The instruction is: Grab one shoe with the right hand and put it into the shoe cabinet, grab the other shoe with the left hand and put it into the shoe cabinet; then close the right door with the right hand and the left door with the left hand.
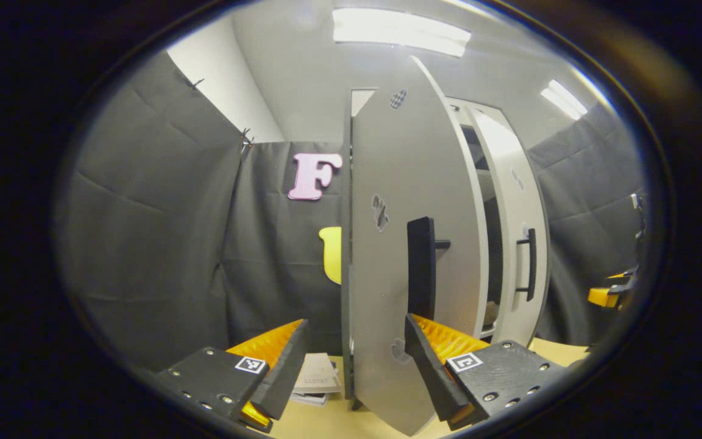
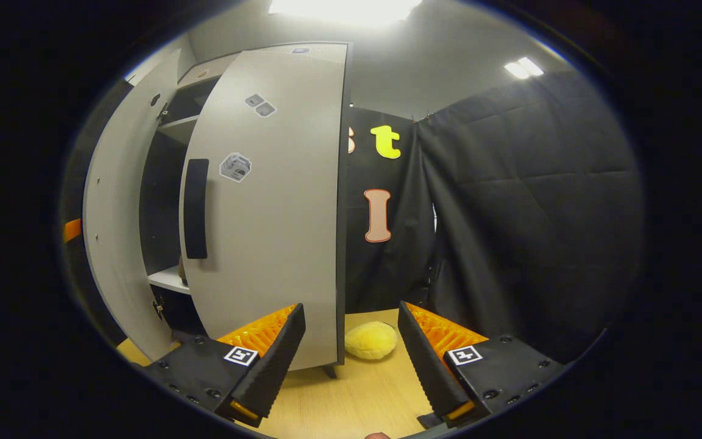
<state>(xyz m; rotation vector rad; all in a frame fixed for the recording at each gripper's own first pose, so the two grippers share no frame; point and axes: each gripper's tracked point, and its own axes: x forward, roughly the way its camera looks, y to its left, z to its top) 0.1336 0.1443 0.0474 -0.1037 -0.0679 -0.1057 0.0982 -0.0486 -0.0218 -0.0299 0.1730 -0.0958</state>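
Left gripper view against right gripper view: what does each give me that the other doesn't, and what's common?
Left gripper view's own: a stack of papers beside the left door, and that door's black handle close ahead. Right gripper view's own: a yellow plush lump by the right door, and a white shelf inside. Shared: both cabinet doors ajar, the tan wooden surface, left claw and right claw open.
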